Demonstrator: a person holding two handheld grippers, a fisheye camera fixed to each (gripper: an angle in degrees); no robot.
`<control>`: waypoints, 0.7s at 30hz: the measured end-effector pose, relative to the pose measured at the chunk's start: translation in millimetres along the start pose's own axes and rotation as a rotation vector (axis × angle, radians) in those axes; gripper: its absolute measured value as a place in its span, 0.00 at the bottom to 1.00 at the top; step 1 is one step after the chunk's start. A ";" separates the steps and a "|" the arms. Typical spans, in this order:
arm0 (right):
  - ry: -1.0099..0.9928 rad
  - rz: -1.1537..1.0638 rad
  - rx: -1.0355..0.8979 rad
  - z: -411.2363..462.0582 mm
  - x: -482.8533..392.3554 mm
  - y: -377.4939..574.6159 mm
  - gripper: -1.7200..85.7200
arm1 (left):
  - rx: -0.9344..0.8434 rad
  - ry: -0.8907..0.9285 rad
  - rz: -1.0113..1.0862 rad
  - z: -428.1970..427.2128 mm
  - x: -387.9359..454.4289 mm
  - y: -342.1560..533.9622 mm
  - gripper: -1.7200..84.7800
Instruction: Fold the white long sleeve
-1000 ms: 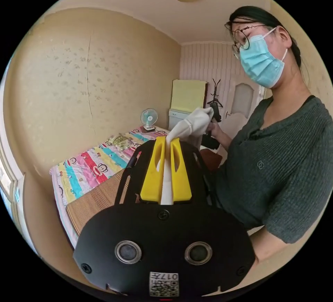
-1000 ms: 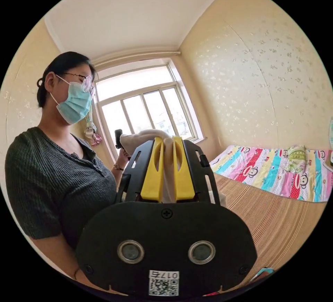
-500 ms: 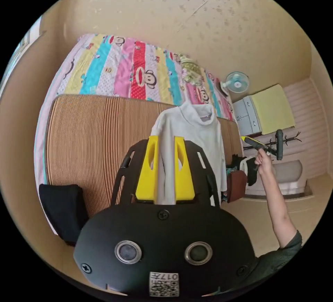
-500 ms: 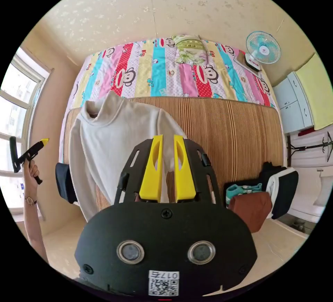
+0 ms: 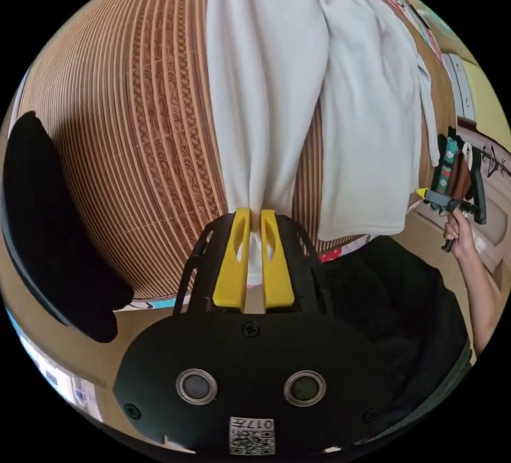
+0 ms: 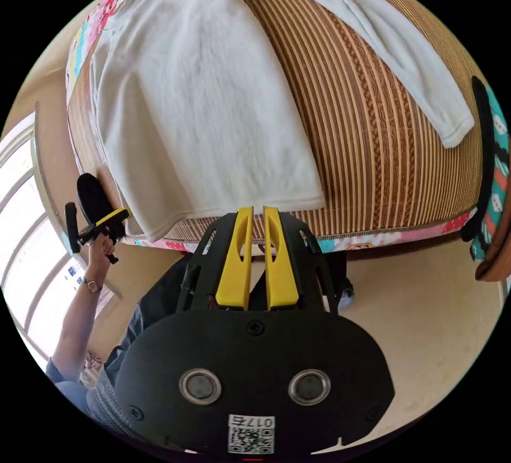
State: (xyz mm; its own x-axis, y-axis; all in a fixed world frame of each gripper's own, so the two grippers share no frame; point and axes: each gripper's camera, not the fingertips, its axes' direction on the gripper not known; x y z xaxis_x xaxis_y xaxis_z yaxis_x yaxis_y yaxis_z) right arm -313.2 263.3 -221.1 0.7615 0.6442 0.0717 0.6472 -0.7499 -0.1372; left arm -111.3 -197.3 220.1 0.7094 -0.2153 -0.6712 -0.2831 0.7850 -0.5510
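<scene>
White long sleeve (image 5: 367,127), plain soft knit: one gathered sleeve end pinched between the yellow jaws of the left tool (image 5: 254,221), pressed together on the cloth. Fanning out ahead of those tips, flat on a brown striped woven mat (image 5: 149,127), body panel off to the tool's right, hem just short of the mat's near edge. Beyond that hem corner, the right tool (image 5: 436,198) gripped in a hand (image 5: 458,226). Well off to the left tool's left, a black cushion-like shape (image 5: 48,229) at the mat's edge.

From the right tool's own view (image 6: 254,213): jaws drawn nearly together, tips touching the hem's edge; cannot tell whether any cloth is caught. Ahead, the body panel, with the other sleeve (image 6: 404,58) angled away to the right. Left of the tool, the left one (image 6: 101,221) in the other hand (image 6: 98,250). Far right, stacked folded clothes (image 6: 492,165). Under the tool, beige floor (image 6: 426,314).
</scene>
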 end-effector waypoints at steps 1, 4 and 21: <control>0.001 0.028 0.007 -4.8 3.9 3.5 0.05 | 0.034 0.009 0.007 -18.8 -8.4 5.0 0.06; 0.022 0.054 -0.004 -19.0 9.7 4.6 0.05 | 0.322 0.044 -0.141 -139.9 -91.4 55.2 0.05; 0.165 -0.015 0.033 -94.5 -20.8 -45.4 0.04 | 0.123 0.170 -0.044 -151.2 -55.7 65.3 0.15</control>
State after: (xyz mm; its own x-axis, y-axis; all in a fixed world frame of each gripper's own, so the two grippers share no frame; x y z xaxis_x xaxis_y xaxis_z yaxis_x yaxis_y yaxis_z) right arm -355.1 269.6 -123.0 0.7491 0.6193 0.2352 0.6588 -0.7336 -0.1667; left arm -266.9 -221.8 146.5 0.5972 -0.3379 -0.7274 -0.1661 0.8352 -0.5243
